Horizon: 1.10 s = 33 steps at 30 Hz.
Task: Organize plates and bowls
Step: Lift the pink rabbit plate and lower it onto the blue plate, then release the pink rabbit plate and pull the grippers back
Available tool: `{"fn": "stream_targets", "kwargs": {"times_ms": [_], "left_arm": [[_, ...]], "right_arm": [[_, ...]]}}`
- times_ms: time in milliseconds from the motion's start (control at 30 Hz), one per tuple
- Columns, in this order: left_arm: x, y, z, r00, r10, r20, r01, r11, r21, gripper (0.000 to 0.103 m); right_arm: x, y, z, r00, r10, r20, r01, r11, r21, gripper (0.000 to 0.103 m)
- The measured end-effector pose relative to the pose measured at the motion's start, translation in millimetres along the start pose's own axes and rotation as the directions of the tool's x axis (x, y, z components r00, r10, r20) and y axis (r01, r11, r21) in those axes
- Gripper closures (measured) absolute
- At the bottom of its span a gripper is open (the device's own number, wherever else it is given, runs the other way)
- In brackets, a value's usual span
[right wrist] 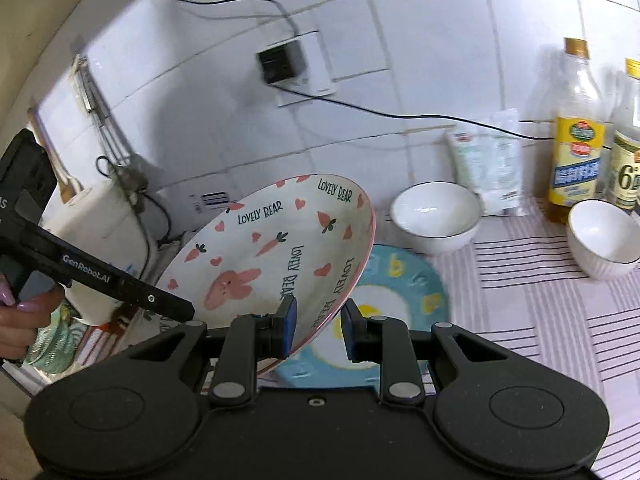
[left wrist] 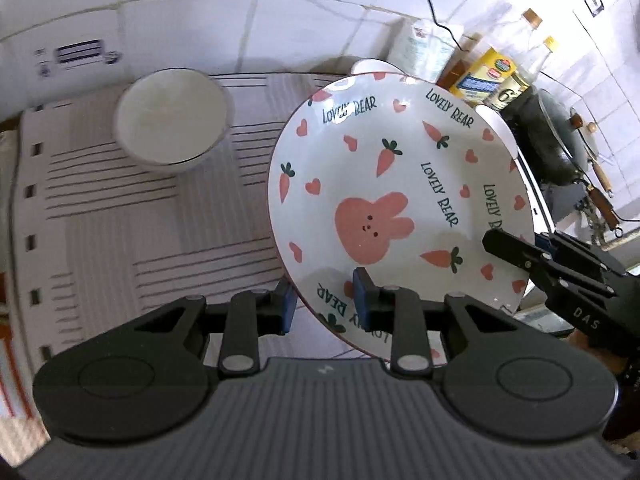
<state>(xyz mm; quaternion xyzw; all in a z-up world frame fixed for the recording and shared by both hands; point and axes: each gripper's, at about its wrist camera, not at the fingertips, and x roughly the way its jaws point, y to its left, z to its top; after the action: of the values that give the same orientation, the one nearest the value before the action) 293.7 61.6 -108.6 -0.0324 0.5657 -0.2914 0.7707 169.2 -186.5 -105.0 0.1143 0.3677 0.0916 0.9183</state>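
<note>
A white plate with pink bunny and carrot prints (left wrist: 400, 200) is held tilted in the air; it also shows in the right wrist view (right wrist: 272, 256). My left gripper (left wrist: 324, 300) has its blue pads on either side of the plate's near rim, with a gap. My right gripper (right wrist: 320, 320) straddles the opposite rim, its pads a little apart from it. A blue and yellow plate (right wrist: 400, 288) lies on the striped mat under the bunny plate. White bowls stand on the mat (left wrist: 174, 120) (right wrist: 436, 216) (right wrist: 604, 236).
Oil and vinegar bottles (right wrist: 576, 140) and a white packet (right wrist: 492, 168) stand by the tiled wall. A dark wok (left wrist: 556, 136) sits at the right. A paper towel roll (right wrist: 100, 232) stands at the left. A black cable (right wrist: 400, 116) runs along the wall.
</note>
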Motion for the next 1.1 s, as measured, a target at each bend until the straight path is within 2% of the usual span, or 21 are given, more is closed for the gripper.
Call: {"fn": "stream_targets", "kwargs": {"times_ms": [167, 467, 633, 733, 867, 967, 1100], "left_arm": [[32, -6, 18, 0.999, -0.019, -0.05, 0.018, 0.999, -0.032, 0.075], [83, -7, 23, 0.988, 0.05, -0.148, -0.065, 0.993, -0.103, 0.075], [95, -3, 22, 0.981, 0.081, -0.178, -0.106, 0.985, -0.137, 0.075], [96, -4, 25, 0.975, 0.116, -0.189, -0.14, 0.983, -0.118, 0.075], [99, -6, 32, 0.966, 0.153, -0.209, -0.178, 0.978, -0.111, 0.075], [102, -2, 34, 0.963, 0.155, -0.221, -0.188, 0.973, -0.137, 0.075], [108, 2, 33, 0.961, 0.165, -0.22, -0.201, 0.968, -0.151, 0.074]], "right_arm": [[11, -31, 7, 0.999, 0.014, -0.037, -0.012, 0.999, 0.047, 0.074], [52, -70, -8, 0.984, 0.052, -0.169, -0.034, 0.994, 0.105, 0.074], [69, -77, -9, 0.972, 0.075, -0.221, -0.049, 0.992, 0.12, 0.074], [78, -79, -9, 0.964, 0.087, -0.252, -0.052, 0.988, 0.144, 0.074], [86, -74, -6, 0.952, 0.062, -0.3, -0.021, 0.99, 0.138, 0.074], [89, -66, -3, 0.943, 0.028, -0.332, 0.009, 0.994, 0.11, 0.074], [95, -55, 1, 0.922, -0.032, -0.387, 0.072, 0.993, 0.09, 0.074]]}}
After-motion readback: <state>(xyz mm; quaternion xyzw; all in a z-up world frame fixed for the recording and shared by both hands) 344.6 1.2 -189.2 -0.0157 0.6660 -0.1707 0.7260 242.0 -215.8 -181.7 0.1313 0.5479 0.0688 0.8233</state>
